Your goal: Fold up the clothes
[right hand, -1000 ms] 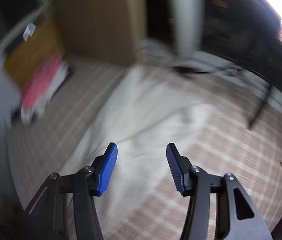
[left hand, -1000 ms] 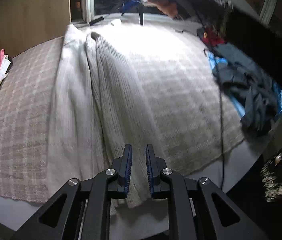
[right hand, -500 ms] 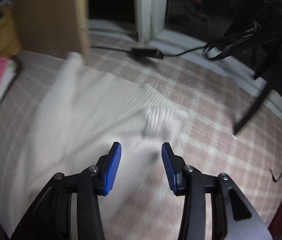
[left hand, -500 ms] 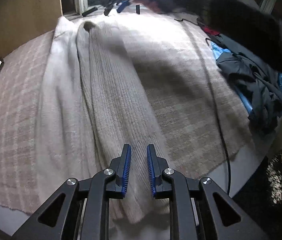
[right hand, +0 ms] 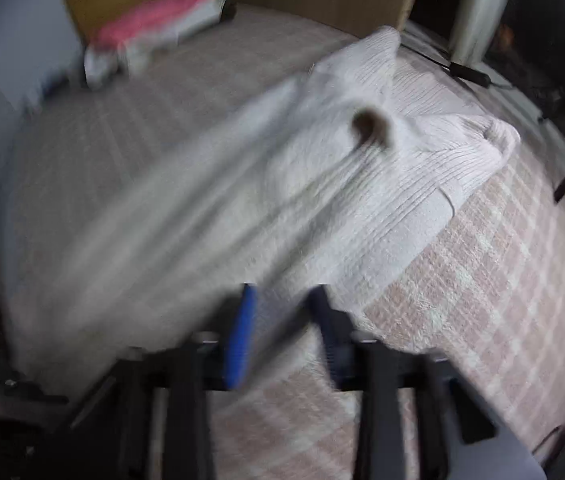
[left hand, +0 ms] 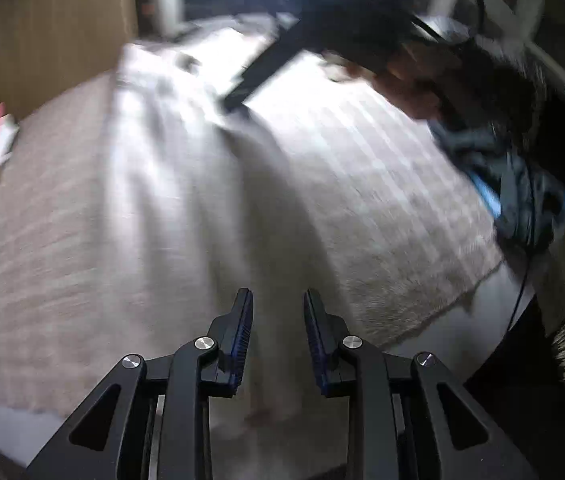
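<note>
1. We see the sweater [right hand: 242,184], a pale ribbed knit, lying lengthwise down the middle of the bed [right hand: 502,272], on its checked cover. Its hem end is near the left gripper [left hand: 276,336]; its collar end is near the right gripper [right hand: 282,332].
2. Our left gripper hovers over the hem with its fingers parted and nothing between them.
3. Our right gripper is blurred, but a gap shows between its blue pads [right hand: 238,340], so we judge it released and empty, just above the knit's edge.
4. We expect the sweater to be soft, limp and fairly light. It will sag and stretch when lifted, and a loose knit can snag on the ridged pads.
5. We judge the best holds to be the thick ribbed edges: the hem corner on our left and the shoulder or cuff [right hand: 470,156] on our right, pinching both layers.
6. A dark clothes pile [left hand: 522,200] sits at the bed's side, and folded pink items [right hand: 154,20] lie well apart from the sweater.
</note>
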